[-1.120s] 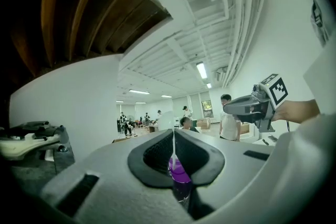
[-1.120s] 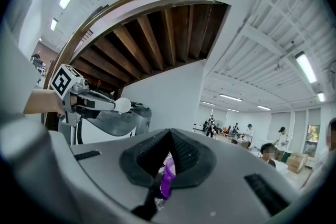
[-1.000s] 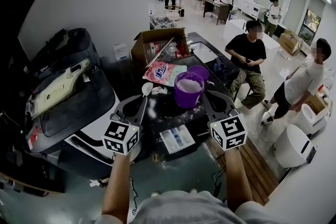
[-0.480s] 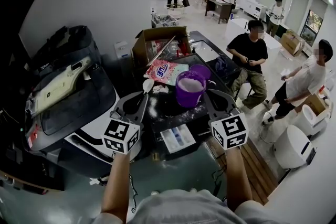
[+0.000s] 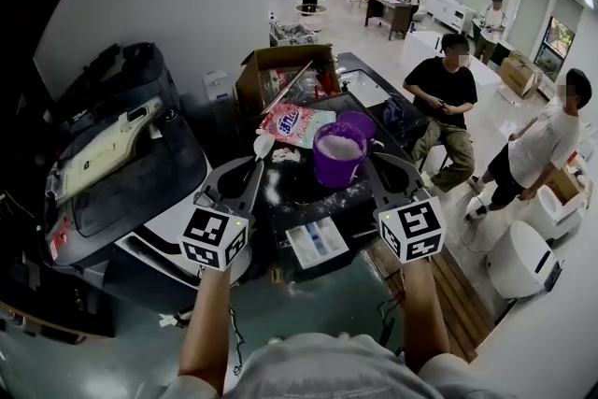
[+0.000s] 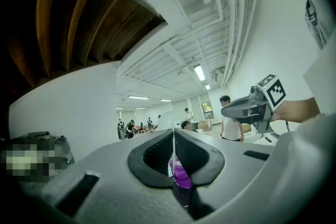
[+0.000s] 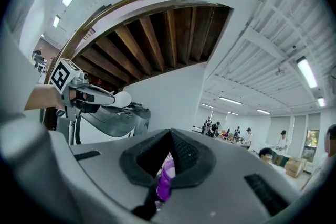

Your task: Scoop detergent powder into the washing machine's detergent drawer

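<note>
A purple tub (image 5: 338, 154) full of white powder stands on the dark washer top, behind the open detergent drawer (image 5: 316, 245). My right gripper (image 5: 378, 168) is at the tub's right side, its jaws shut with a purple part of the tub (image 7: 164, 182) between the pads. My left gripper (image 5: 250, 171) is shut on the thin handle of a white spoon (image 5: 263, 145). The spoon's bowl points away from me, left of the tub. In the right gripper view the left gripper (image 7: 105, 98) holds the spoon (image 7: 122, 98) level. The left gripper view shows the right gripper (image 6: 247, 108).
Spilled powder (image 5: 277, 187) dusts the washer top. A detergent bag (image 5: 294, 126) and a purple lid (image 5: 358, 124) lie behind the tub, with a cardboard box (image 5: 280, 79) farther back. A dark bulky appliance (image 5: 121, 163) fills the left. People sit and stand at the right.
Both grippers have edged slightly forward, keeping the spoon and the tub. Otherwise only the head view has shifted a little.
</note>
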A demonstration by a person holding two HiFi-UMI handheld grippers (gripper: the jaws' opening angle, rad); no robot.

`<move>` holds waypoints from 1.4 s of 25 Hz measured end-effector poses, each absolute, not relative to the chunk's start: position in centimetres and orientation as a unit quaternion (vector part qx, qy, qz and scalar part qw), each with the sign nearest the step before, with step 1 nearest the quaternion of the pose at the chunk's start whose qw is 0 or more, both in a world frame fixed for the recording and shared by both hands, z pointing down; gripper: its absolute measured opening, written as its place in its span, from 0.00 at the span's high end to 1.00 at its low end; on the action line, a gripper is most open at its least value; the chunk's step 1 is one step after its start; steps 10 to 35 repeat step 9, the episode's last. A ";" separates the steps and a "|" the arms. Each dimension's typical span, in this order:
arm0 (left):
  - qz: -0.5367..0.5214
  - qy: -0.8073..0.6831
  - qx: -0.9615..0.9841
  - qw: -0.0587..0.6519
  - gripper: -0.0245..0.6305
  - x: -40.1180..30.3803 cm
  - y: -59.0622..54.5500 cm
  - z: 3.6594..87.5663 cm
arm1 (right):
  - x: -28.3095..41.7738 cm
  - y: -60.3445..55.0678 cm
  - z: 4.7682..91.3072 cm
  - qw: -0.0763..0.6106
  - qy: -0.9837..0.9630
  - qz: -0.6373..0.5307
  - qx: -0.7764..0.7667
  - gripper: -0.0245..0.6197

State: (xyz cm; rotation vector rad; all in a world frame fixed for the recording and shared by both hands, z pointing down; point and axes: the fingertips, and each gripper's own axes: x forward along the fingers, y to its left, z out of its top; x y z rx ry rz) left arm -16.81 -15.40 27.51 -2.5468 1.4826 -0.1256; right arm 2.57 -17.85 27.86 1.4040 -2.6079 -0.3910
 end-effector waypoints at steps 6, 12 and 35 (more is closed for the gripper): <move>-0.041 0.501 -0.859 0.098 0.94 -16.9 -15.0 27.2 | 2.6 -17.5 27.7 0.076 -0.870 -0.132 0.469 0.95; -0.042 0.501 -0.859 0.099 0.94 -16.9 -14.8 27.4 | 2.6 -17.3 28.0 0.078 -0.869 -0.130 0.470 0.95; -0.042 0.501 -0.859 0.099 0.94 -16.9 -14.8 27.4 | 2.6 -17.3 28.0 0.078 -0.869 -0.130 0.470 0.95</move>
